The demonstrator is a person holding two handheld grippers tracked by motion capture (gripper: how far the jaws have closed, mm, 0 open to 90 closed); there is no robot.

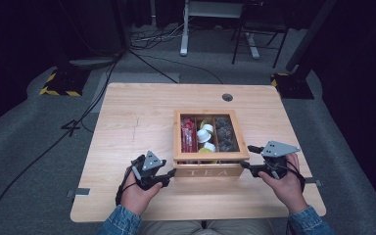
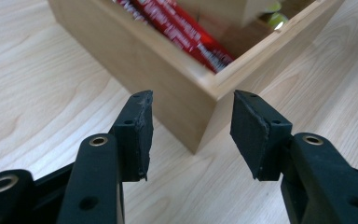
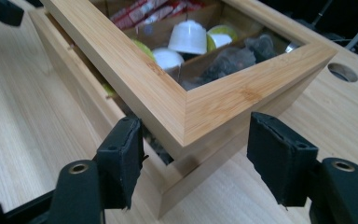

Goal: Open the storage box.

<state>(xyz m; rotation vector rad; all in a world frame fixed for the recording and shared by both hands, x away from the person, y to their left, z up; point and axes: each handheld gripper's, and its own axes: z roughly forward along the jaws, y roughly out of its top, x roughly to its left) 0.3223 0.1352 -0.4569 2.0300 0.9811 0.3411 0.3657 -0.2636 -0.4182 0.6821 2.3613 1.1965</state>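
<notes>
A wooden box marked TEA stands in the middle of the table. Its windowed lid is lifted a little at the front, leaving a dark gap above the base. Inside lie red packets, white and yellow capsules and dark packets. My right gripper straddles the lid's front right corner, one pad against each face. My left gripper is at the box's front left corner, its jaws open and touching nothing.
The box sits on a light wooden table with a round cable hole near its far edge. Bare tabletop lies left of the box. Beyond the table, cables run across the grey floor.
</notes>
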